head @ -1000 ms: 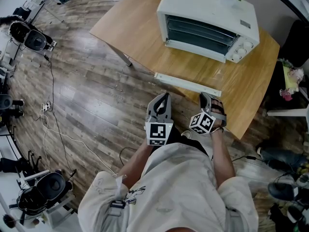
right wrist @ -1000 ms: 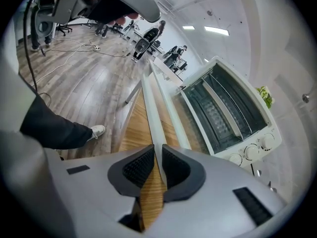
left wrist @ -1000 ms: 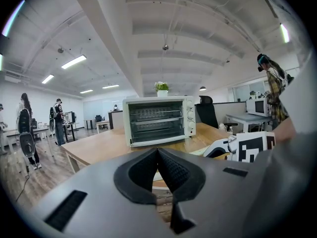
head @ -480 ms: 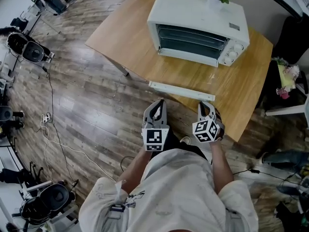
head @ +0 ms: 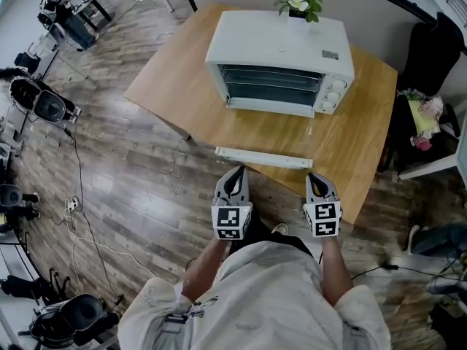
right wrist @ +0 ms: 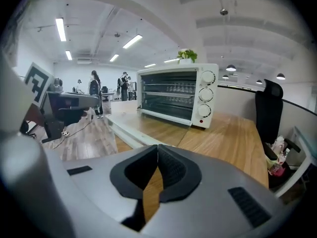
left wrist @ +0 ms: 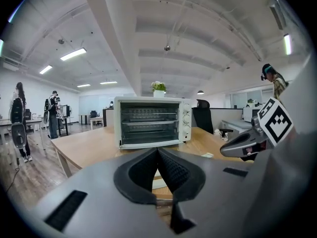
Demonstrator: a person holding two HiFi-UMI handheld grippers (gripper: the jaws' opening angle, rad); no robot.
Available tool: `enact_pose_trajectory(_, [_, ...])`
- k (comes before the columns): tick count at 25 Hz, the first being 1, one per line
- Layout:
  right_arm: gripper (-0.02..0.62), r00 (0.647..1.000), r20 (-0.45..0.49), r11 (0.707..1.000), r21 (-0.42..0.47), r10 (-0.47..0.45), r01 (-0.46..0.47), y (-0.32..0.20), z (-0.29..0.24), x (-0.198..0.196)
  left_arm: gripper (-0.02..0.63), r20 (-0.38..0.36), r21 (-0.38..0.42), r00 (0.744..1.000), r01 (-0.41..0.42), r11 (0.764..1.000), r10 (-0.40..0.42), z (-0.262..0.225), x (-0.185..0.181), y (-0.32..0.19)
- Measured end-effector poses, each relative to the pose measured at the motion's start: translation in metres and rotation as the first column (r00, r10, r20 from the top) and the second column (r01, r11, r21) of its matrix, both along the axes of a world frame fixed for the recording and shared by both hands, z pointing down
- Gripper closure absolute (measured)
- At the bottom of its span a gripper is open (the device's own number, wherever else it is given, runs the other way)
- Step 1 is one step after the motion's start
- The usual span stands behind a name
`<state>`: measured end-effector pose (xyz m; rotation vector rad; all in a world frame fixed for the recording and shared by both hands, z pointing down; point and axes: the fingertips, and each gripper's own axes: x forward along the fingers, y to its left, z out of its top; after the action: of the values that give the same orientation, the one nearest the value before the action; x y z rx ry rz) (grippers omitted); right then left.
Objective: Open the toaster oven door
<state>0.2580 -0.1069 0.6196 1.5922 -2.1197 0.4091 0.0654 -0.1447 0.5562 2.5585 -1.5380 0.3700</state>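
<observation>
The white toaster oven (head: pixel 281 60) stands on the wooden table (head: pixel 171 86), and its racks show through the front. Its glass door lies folded down flat, with the white handle bar (head: pixel 263 157) at the table's near edge. The oven (left wrist: pixel 148 122) also shows ahead in the left gripper view, and the oven (right wrist: pixel 178 95) and handle bar (right wrist: pixel 130 129) in the right gripper view. My left gripper (head: pixel 234 176) is shut and empty, just short of the bar's left part. My right gripper (head: pixel 319 181) is shut and empty too, close behind the bar's right end.
A potted plant (head: pixel 299 2) sits on the oven. A black chair (head: pixel 430 46) stands at the table's right. Cables (head: pixel 80 210) and equipment (head: pixel 44 104) lie on the wood floor at the left. People stand far off (right wrist: pixel 94 90) in the office.
Both grippers have drawn back from the handle bar toward the person. The right jaws have come together. The head view has tilted up, so the oven sits nearer the middle.
</observation>
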Motion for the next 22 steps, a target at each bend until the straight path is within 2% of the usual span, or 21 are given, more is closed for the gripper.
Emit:
enact_pose_trajectory(4, [0.571, 0.998, 0.049, 0.999, 0.019, 0.048, -0.049, 0.001, -0.021, 0.017, 0.592, 0.002, 0.004, 1.000, -0.019, 1.000, 0.019, -0.005, 0.009, -0.003])
enact_pose_trajectory(9, [0.571, 0.997, 0.024, 0.994, 0.081, 0.068, -0.070, 0.000, -0.055, 0.035, 0.592, -0.043, 0.003, 0.999, -0.024, 1.000, 0.024, -0.031, 0.015, -0.012])
enact_pose_trajectory(14, [0.571, 0.995, 0.030, 0.984, 0.154, 0.091, -0.094, -0.002, -0.096, 0.049, 0.592, -0.028, 0.078, 0.999, -0.041, 0.996, 0.043, -0.068, 0.018, -0.018])
enact_pose_trajectory(17, [0.571, 0.995, 0.014, 0.975, 0.202, 0.095, -0.096, -0.003, -0.122, 0.052, 0.591, -0.007, 0.132, 1.000, -0.025, 0.991, 0.026, -0.092, 0.010, -0.024])
enact_pose_trajectory(22, [0.571, 0.994, 0.015, 0.954, 0.281, 0.107, -0.107, -0.001, -0.164, 0.059, 0.592, -0.043, 0.198, 0.999, 0.013, 0.980, -0.005, -0.129, -0.002, -0.029])
